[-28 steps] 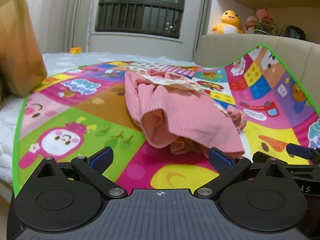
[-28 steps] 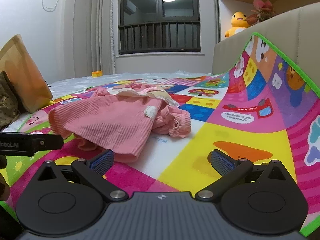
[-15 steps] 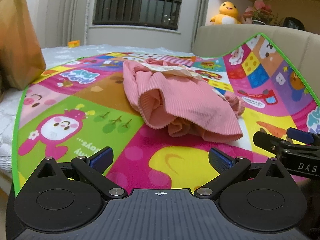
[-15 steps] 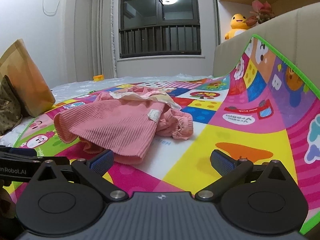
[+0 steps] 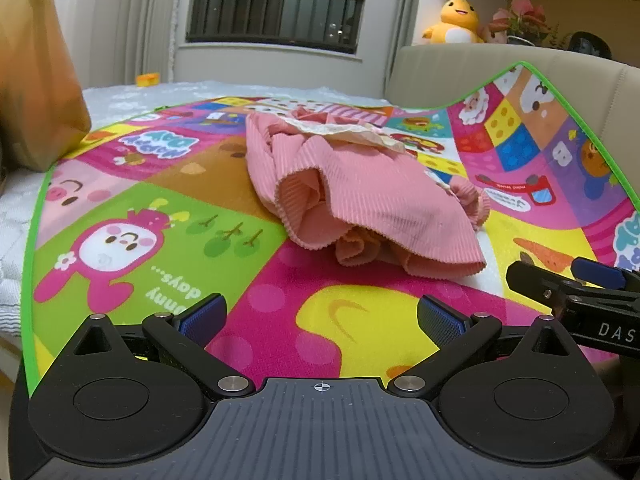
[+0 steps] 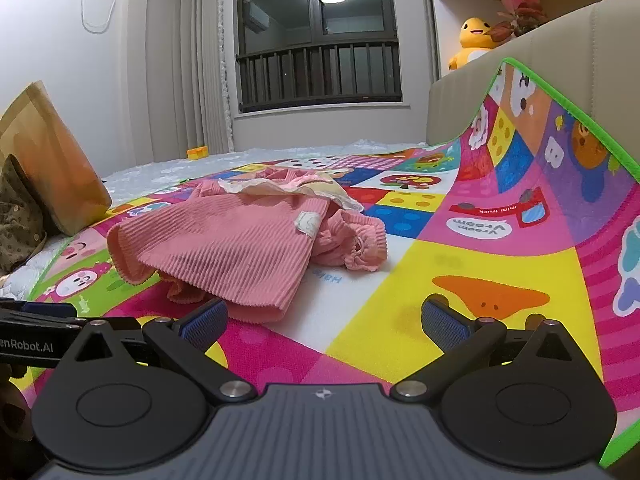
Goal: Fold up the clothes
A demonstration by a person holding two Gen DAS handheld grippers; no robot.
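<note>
A crumpled pink ribbed garment (image 5: 360, 196) (image 6: 240, 248) with a cream frilled collar lies bunched on the colourful play mat (image 5: 160, 208) (image 6: 460, 272). My left gripper (image 5: 320, 316) hovers open over the mat's near part, short of the garment's hem, with nothing between its blue pads. My right gripper (image 6: 324, 316) is open too, its left pad just in front of the hem's near edge. The right gripper's fingers (image 5: 572, 284) show at the right edge of the left wrist view. The left gripper's body (image 6: 36, 332) shows at the left edge of the right wrist view.
The mat curls up against a beige padded headboard (image 5: 460, 68) (image 6: 580, 52) on the right. A tan cushion (image 5: 36, 80) (image 6: 48, 168) leans at the left. White bedding (image 5: 200, 92) lies beyond the mat, with a small yellow block (image 6: 198, 152). A yellow plush (image 5: 456, 20) sits on the shelf.
Both grippers have drawn back from the garment and stayed open. The garment's hem now lies farther from the left gripper's pads. The garment itself has not moved.
</note>
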